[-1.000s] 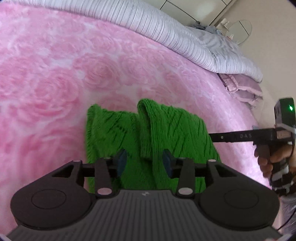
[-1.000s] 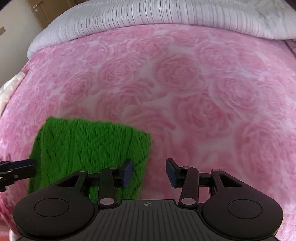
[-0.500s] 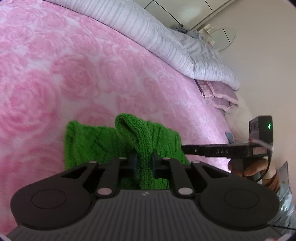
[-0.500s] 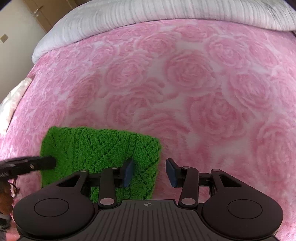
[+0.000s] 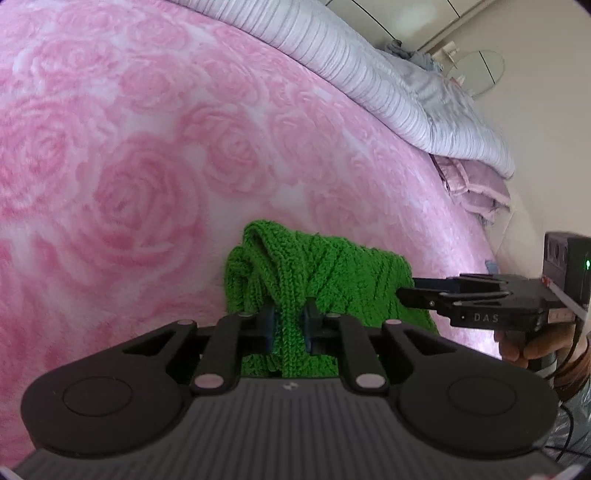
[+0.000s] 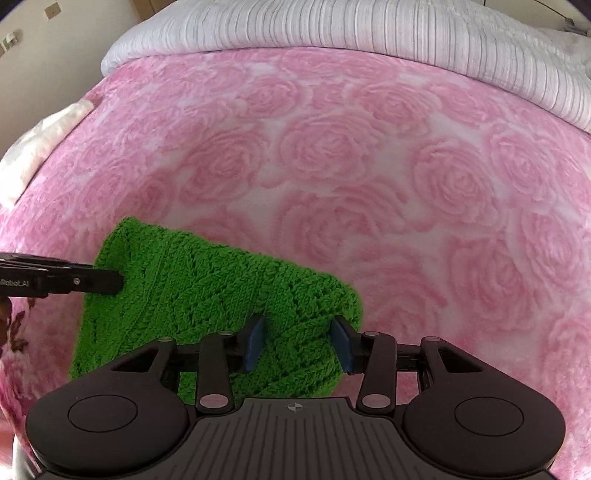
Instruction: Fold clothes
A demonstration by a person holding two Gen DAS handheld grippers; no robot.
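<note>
- the green knitted garment (image 5: 325, 284) lies bunched on the bed's pink rose-patterned blanket (image 5: 147, 155), directly ahead of both grippers; in the right wrist view the green knit (image 6: 207, 291) shows as a folded slab with a cable or zigzag pattern, its far edge raised on the left.
- the left gripper (image 5: 289, 326) is closed down on a thick rolled ridge of the knit; its blue-padded fingers (image 5: 269, 325) press into the wool from both sides, with only the pinched fabric between them.
- beyond that pinch the ridge rises in a hump ahead of the left gripper, and the rest of the knit spreads off to its right.
- the right gripper (image 6: 298, 341) stands wide open, its two blue pads (image 6: 255, 341) well apart with the near right corner of the knit lying between and beneath them; they do not clamp it.
- in the left wrist view the right gripper (image 5: 404, 291) reaches in from the right, its black tips touching the right edge of the knit; a hand (image 5: 532, 343) holds its handle, and a green light glows on its body.
- in the right wrist view the left gripper (image 6: 118, 282) comes in from the left, its black tip against the raised far-left edge of the knit.
- farther ahead of both grippers, past the pink blanket, a grey-white striped duvet (image 6: 369, 33) runs along the head of the bed.
- to the far right of the left gripper, a folded pale pink frilled cloth (image 5: 476, 192) sits at the bed's edge under the duvet end, against a cream wall (image 5: 546, 122).
</note>
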